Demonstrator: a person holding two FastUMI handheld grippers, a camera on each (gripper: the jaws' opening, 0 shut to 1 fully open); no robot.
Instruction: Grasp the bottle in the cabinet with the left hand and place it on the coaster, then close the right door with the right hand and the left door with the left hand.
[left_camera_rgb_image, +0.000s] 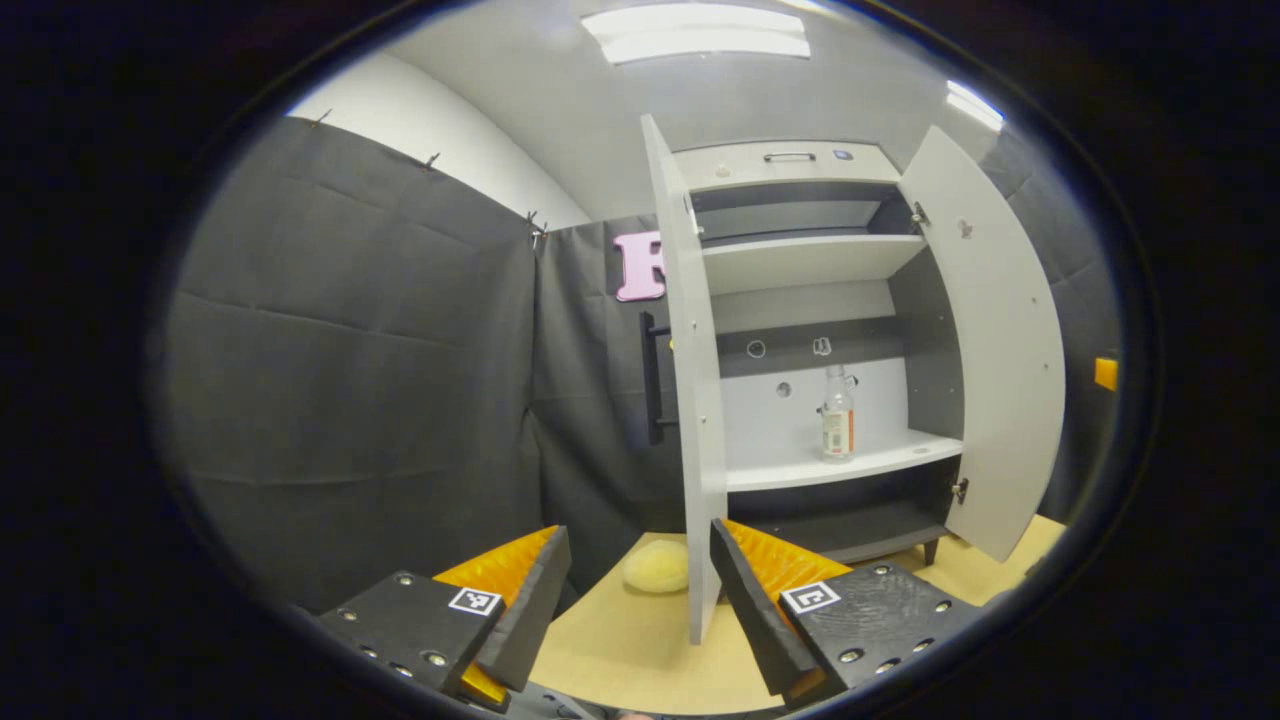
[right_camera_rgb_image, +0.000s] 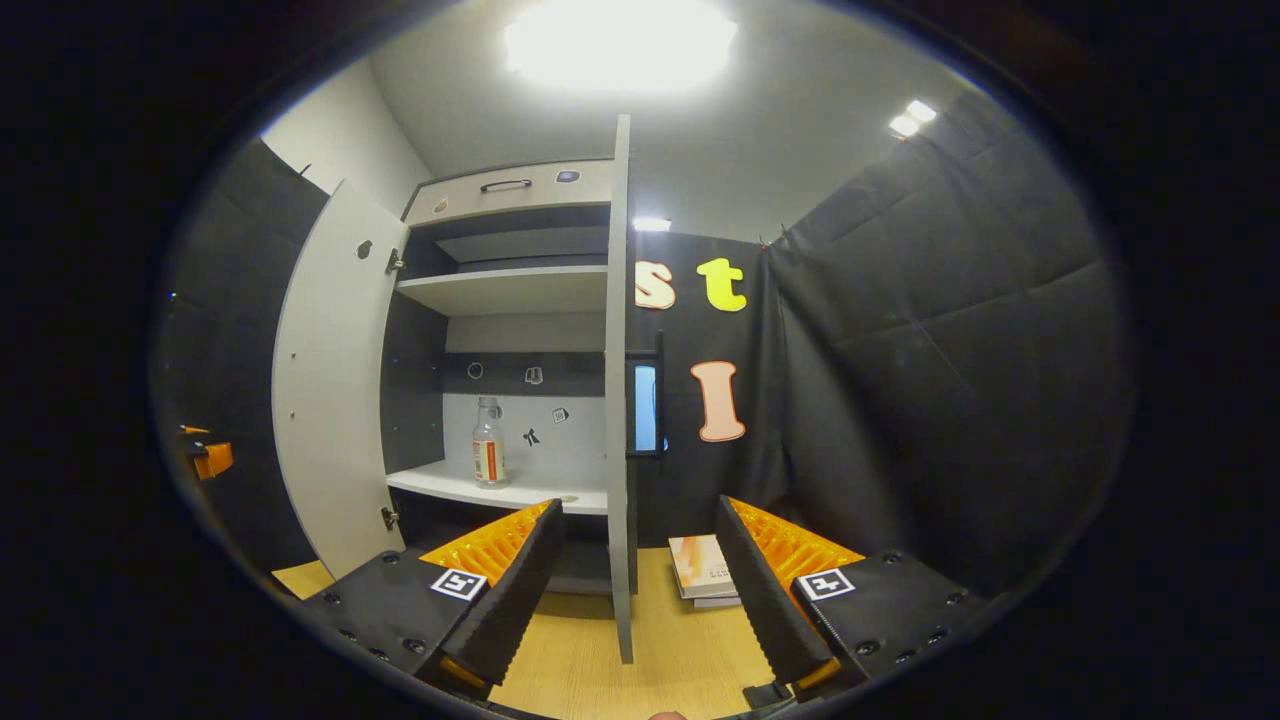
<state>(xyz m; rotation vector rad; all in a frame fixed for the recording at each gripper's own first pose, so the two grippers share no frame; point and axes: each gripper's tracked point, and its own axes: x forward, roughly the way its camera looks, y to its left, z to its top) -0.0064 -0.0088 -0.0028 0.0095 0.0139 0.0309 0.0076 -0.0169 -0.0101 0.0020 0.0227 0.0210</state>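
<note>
Start of the task, both of my tools held back from the cabinet (left_camera_rgb_image: 800, 330). One bottle (left_camera_rgb_image: 838, 415) stands upright on the lower shelf (left_camera_rgb_image: 800, 468), well apart from both grippers; in the right gripper view the same bottle (right_camera_rgb_image: 488, 442) stands on that shelf just inside the left door (right_camera_rgb_image: 330, 400). It looks clear and nearly empty, with a label band around its lower half, so I judge it light, stiff and somewhat slippery, easy to tip if nudged at the neck; I would take it with the fingers across the body at or just above the label, below the shoulder. My left gripper (left_camera_rgb_image: 640, 590) has its fingers spread wide and holds nothing; my right gripper (right_camera_rgb_image: 635, 580) is likewise spread wide and empty. Count: one bottle, two doors, both swung open (left door (left_camera_rgb_image: 692, 400) edge-on in the left gripper view, right door (left_camera_rgb_image: 1000, 350) beyond it), two shelves visible inside. On the bench (left_camera_rgb_image: 640, 650) lies one pale round pad (left_camera_rgb_image: 657, 566), probably the coaster, near the foot of the left door. A small book (right_camera_rgb_image: 705, 570) lies on the bench by the right door (right_camera_rgb_image: 618, 400).
</note>
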